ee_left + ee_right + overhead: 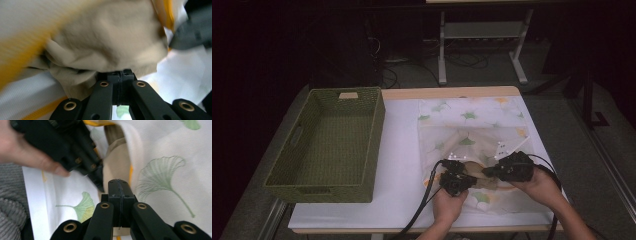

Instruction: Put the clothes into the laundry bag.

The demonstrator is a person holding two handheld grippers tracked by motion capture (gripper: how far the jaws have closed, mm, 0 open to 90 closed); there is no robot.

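An olive woven basket (324, 145) sits empty at the table's left. The white ginkgo-print cloth (472, 135) lies half folded. The left gripper (457, 181) and right gripper (499, 171) have jaws clamped on its tan-lined near edge; folding remains, I'd judge.

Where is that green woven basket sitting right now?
In the high view, the green basket stands on the left half of the table, apart from the leaf-print cloth spread out to its right.

The room is dark, with a grey floor (602, 165) at the right. A white metal frame (482, 35) stands top centre, with cables (462, 62) beneath it.
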